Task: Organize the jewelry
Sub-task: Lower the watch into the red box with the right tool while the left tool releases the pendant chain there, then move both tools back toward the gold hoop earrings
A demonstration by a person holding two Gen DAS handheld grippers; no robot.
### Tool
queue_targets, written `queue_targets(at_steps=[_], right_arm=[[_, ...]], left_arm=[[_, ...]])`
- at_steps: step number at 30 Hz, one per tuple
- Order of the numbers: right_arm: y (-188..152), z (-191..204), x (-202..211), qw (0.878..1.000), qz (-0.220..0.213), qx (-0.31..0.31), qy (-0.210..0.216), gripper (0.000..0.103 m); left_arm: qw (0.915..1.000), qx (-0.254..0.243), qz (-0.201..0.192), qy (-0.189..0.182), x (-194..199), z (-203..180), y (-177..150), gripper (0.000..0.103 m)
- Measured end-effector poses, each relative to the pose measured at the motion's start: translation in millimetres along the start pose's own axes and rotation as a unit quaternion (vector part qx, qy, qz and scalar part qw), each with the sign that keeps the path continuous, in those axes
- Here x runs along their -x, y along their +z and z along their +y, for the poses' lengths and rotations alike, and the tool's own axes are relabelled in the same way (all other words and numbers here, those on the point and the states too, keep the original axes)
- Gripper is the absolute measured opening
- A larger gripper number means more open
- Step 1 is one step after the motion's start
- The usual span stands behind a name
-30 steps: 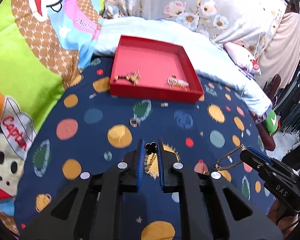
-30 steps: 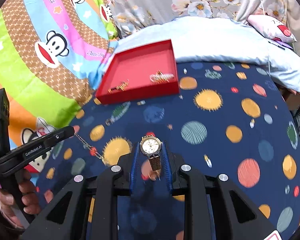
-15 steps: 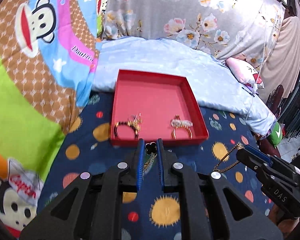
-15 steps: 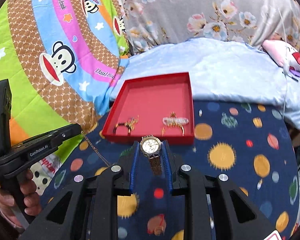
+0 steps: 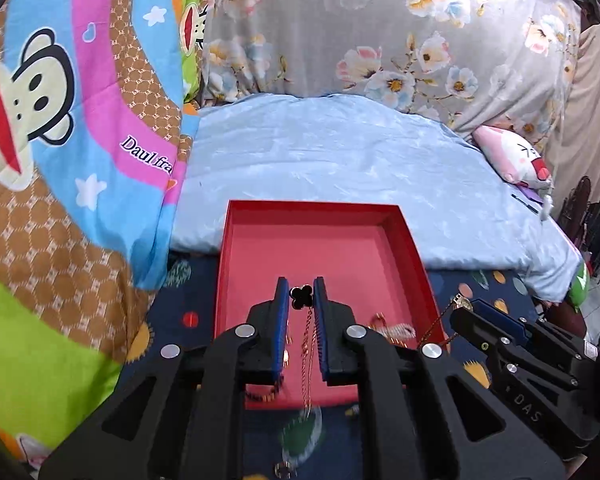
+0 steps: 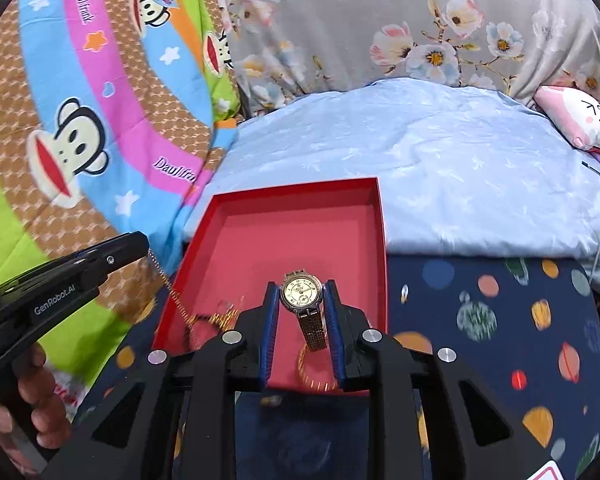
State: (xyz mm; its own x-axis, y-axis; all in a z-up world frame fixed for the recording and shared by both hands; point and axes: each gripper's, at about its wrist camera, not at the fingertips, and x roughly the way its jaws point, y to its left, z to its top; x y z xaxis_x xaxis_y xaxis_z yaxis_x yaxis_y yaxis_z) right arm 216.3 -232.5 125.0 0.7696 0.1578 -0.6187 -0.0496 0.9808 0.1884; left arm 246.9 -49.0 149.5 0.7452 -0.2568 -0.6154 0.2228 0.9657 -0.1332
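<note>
Two grippers' ribbed blue fingers pinching jewelry, left (image 5: 301, 294) black clover necklace (image 5: 301, 297), right (image 6: 302, 300) round gold watch (image 6: 301, 293)

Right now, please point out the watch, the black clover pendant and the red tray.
watch (image 6: 301, 291), right wrist view, on its dial.
black clover pendant (image 5: 301, 297), left wrist view, on its middle.
red tray (image 6: 381, 236), right wrist view, on its right wall.

The tray (image 5: 416, 252) is red with a pink floor. Beneath it lies a navy cloth (image 6: 480, 280) with coloured dots; behind it, pale blue bedding (image 5: 340, 160).
</note>
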Motion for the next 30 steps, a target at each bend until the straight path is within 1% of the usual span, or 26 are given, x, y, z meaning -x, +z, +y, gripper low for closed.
queue_targets(at_steps=[4,7,11,16,21,24,25,26,28,30], right_arm=[[13,-2,-22,1.000,0.002,0.003,-0.004,0.022],[20,-6,-37,1.000,0.004,-0.007,0.000,0.022],[27,-11,-58,1.000,0.012,-0.014,-0.001,0.022],[29,-19,-82,0.999,0.025,-0.026,-0.003,0.022],[27,-21,-98,0.999,0.037,-0.020,-0.013,0.022],[26,-19,-99,0.999,0.028,-0.017,-0.019,0.025],[26,-18,-99,0.999,0.028,-0.016,-0.018,0.025],[26,-18,-98,0.999,0.028,-0.016,-0.017,0.025],[26,-18,-96,0.999,0.028,-0.018,-0.016,0.025],[25,-19,-91,0.999,0.027,-0.023,-0.013,0.026]], left_arm=[[0.9999,0.000,0.002,0.011,-26,1,12,0.012],[0.9998,-0.004,0.003,0.018,-40,0,17,0.012],[0.9998,-0.002,0.008,0.020,-59,3,24,0.012],[0.9996,-0.006,0.003,0.027,-73,4,32,0.012],[0.9994,-0.001,0.009,0.033,-86,7,32,0.012],[0.9989,0.002,0.012,0.045,-93,9,28,0.012],[0.9988,0.003,0.014,0.046,-94,10,27,0.014],[0.9988,0.006,0.018,0.046,-96,12,26,0.022],[0.9986,0.016,0.022,0.045,-97,14,25,0.030],[0.9986,0.017,0.023,0.045,-95,15,24,0.030]])
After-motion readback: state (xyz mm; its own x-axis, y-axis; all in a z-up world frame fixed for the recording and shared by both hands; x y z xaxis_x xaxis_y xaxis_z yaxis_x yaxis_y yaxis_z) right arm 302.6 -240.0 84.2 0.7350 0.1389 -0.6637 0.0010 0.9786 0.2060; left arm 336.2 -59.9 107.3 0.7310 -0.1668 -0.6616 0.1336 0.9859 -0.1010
